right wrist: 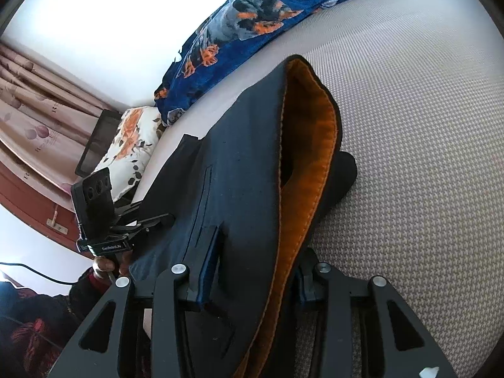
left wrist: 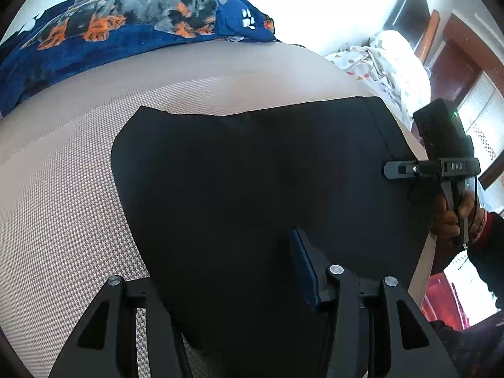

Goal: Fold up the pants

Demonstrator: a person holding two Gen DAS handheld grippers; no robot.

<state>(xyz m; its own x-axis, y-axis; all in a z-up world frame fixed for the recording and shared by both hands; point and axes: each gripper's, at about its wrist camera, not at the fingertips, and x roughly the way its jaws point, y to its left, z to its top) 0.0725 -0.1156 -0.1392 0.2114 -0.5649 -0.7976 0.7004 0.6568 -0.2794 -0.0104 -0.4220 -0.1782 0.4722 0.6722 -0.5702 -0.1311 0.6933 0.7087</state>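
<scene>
Black pants (left wrist: 252, 170) lie on a beige woven bed surface (left wrist: 63, 189). In the right wrist view the pants (right wrist: 239, 170) show an orange-lined waistband (right wrist: 318, 163), lifted and open. My left gripper (left wrist: 252, 271) sits over the pants' near edge; one blue-padded finger (left wrist: 304, 271) shows, the other is hidden under cloth. My right gripper (right wrist: 255, 274) has its fingers (right wrist: 208, 271) on either side of the waistband fabric, closed on it. The right gripper also shows in the left wrist view (left wrist: 406, 168) at the pants' right edge. The left gripper shows in the right wrist view (right wrist: 157, 220).
A blue dog-print blanket (left wrist: 126, 28) lies along the bed's far side. A white patterned pillow (left wrist: 384, 63) sits at the right end. A floral pillow (right wrist: 129, 145) and curtains (right wrist: 37, 119) are beyond the bed. The bed's edge is near the pants' right side.
</scene>
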